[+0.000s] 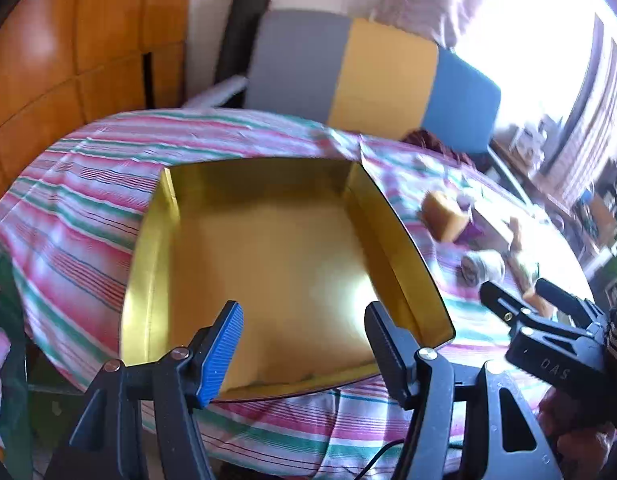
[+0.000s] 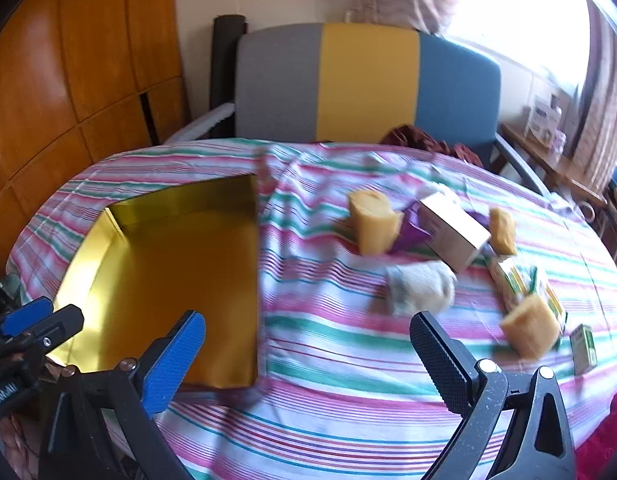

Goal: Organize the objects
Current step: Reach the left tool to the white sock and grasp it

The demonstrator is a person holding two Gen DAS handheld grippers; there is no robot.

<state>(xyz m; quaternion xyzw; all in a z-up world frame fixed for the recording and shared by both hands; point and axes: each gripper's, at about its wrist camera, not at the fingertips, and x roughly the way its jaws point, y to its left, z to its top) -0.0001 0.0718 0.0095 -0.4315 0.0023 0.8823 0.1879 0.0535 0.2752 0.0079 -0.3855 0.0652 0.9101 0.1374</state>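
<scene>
The left gripper (image 1: 304,344), with one blue ribbed pad and one black pad, stands open with nothing between its jaws, angled down over the near edge of a shallow rectangular gold metal tin (image 1: 268,256). The right gripper (image 2: 308,356) is spread as wide as it goes, also bare, and hangs over the pink, green and white striped tablecloth (image 2: 348,400) just right of that tin (image 2: 168,280). The tin holds nothing. The things to be sorted lie loose on the cloth to its right: three yellow sponge blocks (image 2: 374,220), a beige cardboard box (image 2: 454,234), a pale rolled cloth (image 2: 422,286), a crumpled purple wrapper (image 2: 410,232) and green printed packets (image 2: 520,280). Behind the table stands a chair with grey, yellow and blue back panels (image 2: 368,80).
</scene>
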